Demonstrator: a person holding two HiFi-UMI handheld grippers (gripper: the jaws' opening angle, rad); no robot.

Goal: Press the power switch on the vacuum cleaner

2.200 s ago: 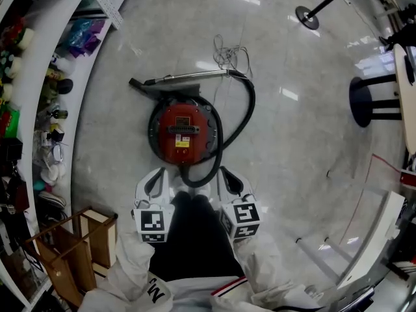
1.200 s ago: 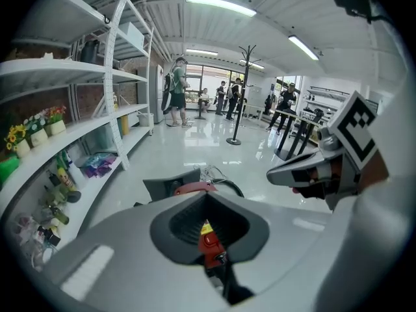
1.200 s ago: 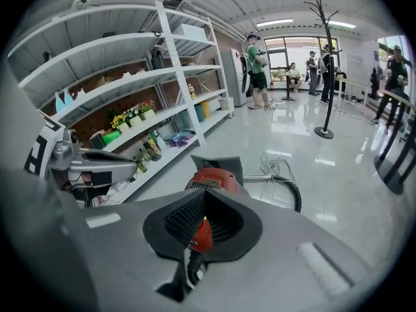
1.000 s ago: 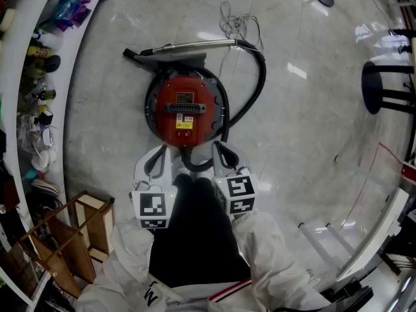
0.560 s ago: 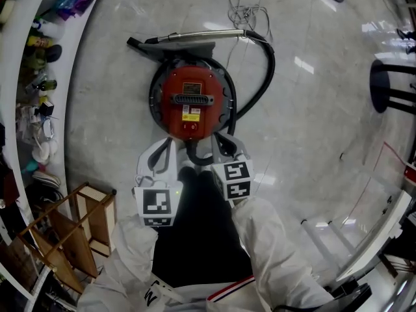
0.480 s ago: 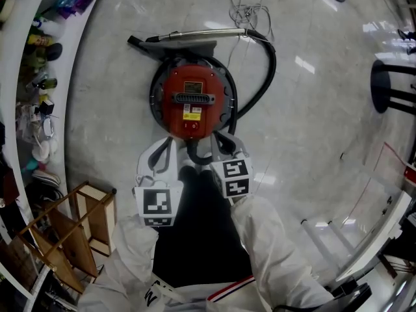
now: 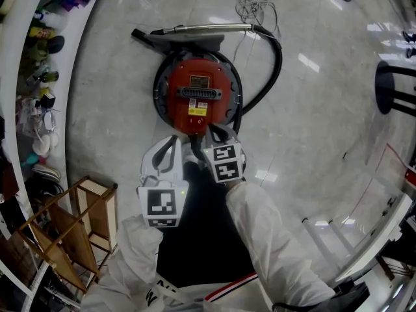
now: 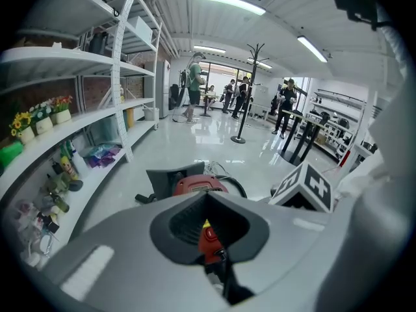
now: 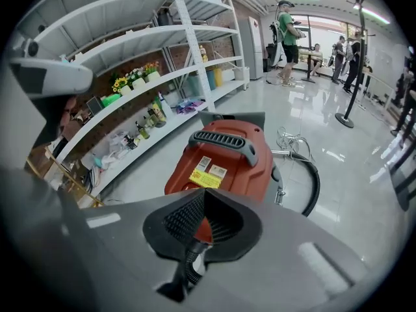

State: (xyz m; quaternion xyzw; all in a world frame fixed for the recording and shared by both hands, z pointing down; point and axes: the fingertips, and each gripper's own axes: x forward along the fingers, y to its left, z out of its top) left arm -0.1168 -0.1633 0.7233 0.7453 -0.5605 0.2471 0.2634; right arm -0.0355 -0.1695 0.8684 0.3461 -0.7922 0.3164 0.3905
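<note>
On the glossy floor just ahead of the person sits the vacuum cleaner, a round red canister w/ a black hose looping off its right side. The right gripper hangs at the near rim of the lid, fingers pressed together w/ nothing between them. Its own view looks over the closed tips at the red top, the black carry handle & a yellow label. The left gripper is just beside it, a bit nearer the person, likewise clenched & empty. Through the gap under its tips shows a small rounded red button, prob. the power switch, on the lid's near edge below the label.

Handling, as judged: hard plastic shell, stiff, prob. fairly heavy, so no grasp is needed, only a push. Closed tips make the better poker. They're broader than the switch, so aim dead centre. Press straight down: the floor looks slick, and a slanted shove could slide the body away. If steadying is wanted, the carry handle is the one solid hold. The hose is bendy, no use for bracing.
</note>
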